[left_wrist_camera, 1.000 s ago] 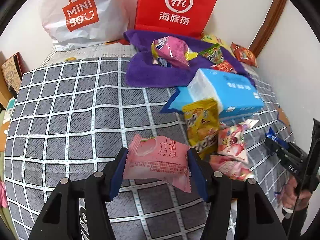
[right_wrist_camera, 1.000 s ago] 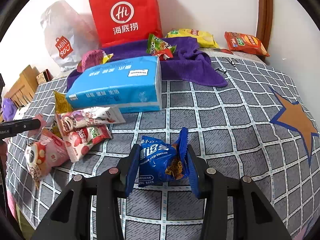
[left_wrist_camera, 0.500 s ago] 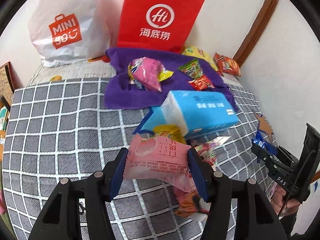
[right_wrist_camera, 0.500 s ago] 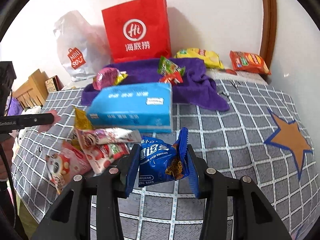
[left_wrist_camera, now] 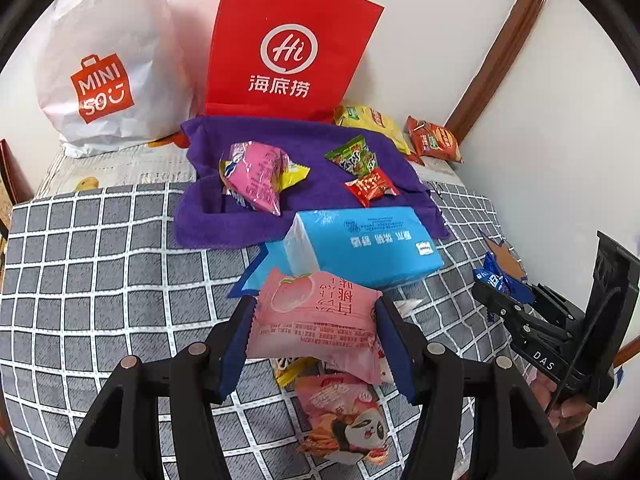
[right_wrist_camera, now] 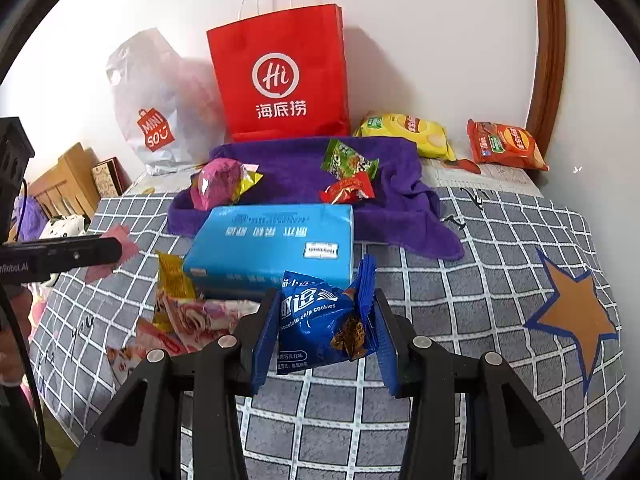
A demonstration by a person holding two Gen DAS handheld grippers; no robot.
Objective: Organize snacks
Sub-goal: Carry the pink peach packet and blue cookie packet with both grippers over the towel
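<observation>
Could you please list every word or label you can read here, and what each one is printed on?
"Hi" and "海底捞": red paper bag
"MINI SO": white plastic bag
"chocolate chip cookies": blue cookie packet, held in the right tool
"DAS": the right tool's body in the left view
Pink packet and blue tissue pack: print not legible.

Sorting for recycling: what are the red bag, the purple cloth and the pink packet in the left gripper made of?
Red bag: matte paper, judging by crisp folds.
Purple cloth: fuzzy terry-like fabric, probably a towel.
Pink packet: thin plastic film, crinkled, serrated ends.
</observation>
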